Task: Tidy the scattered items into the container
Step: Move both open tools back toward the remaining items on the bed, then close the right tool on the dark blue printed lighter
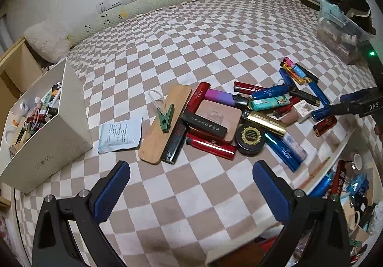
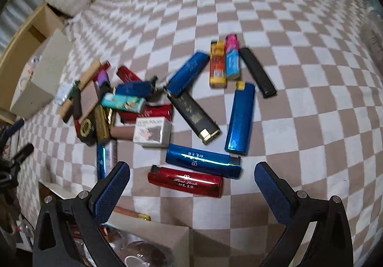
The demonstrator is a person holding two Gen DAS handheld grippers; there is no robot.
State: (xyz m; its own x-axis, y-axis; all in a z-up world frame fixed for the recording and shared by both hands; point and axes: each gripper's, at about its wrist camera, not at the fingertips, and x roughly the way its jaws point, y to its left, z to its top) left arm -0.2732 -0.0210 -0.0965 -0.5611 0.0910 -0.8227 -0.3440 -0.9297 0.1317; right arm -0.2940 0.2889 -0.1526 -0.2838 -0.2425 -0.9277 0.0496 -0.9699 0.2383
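Above the checkered bedspread (image 1: 167,35), left hand-held gripper (image 1: 191,192) and right hand-held gripper (image 2: 191,192), both spread wide, empty.

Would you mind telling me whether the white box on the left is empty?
No: the white box already holds a jumble of small items up near its rim.

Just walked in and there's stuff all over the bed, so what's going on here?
A person with handheld tongs in each hand is tidying a pile of lighters and small items off the checkered bedspread. Both the left tongs and right tongs are open and hold nothing. The right tongs hover just short of the glossy red lighter. The white rectangular storage box at the left already holds assorted items, but most of the pile lies outside it.
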